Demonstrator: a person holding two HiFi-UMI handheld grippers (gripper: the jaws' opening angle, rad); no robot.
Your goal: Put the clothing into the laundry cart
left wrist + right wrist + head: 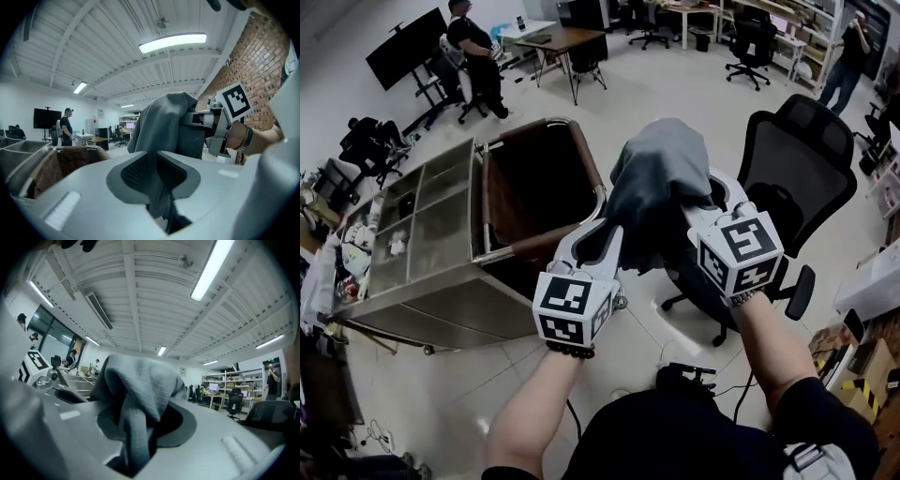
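A grey garment (pixel 659 178) hangs bunched between both grippers, in the air just right of the laundry cart (pixel 536 187). The cart has a brown fabric bin and a wire-mesh shelf section on its left. My left gripper (pixel 602 239) is shut on the garment's lower left edge; cloth runs down between its jaws in the left gripper view (pixel 154 176). My right gripper (pixel 705 204) is shut on the garment's right side, and a fold fills its jaws in the right gripper view (pixel 138 427). The garment (pixel 161 119) hides most of the right gripper's jaws from the left.
A black office chair (pixel 797 155) stands right behind the grippers. A person (pixel 478 56) stands by a screen (pixel 408 45) at the far left, with desks (pixel 562 39) and more chairs behind. Clutter lies along the left wall, and boxes (pixel 862 370) sit at the right.
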